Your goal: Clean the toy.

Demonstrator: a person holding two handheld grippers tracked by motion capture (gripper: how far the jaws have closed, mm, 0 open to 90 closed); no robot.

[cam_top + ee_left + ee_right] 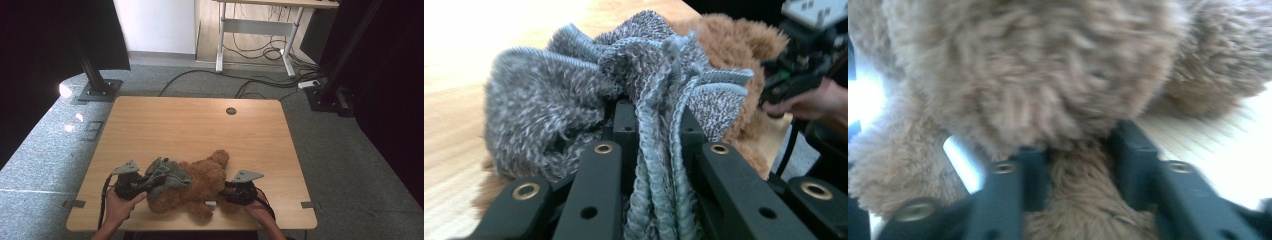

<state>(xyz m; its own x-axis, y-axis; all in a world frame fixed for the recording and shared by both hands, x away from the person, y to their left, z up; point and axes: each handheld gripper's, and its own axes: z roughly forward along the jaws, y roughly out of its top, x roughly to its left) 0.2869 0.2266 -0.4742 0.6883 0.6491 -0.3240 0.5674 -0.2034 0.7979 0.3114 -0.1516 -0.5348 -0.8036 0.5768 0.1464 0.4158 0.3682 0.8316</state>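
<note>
High view has a brown teddy bear lying on the wooden table near the person's edge, between the two grippers, with a grey knitted garment bunched over the end of it nearest the left gripper. Left gripper view looks along jaws pinched narrow on gathered ribbed folds of that knit, which rises just ahead of them and hides most of the bear behind it. Right gripper presses in from the opposite side; its own view, blurred, has plush packed between the jaws, which clamp a fold of the bear's fur.
</note>
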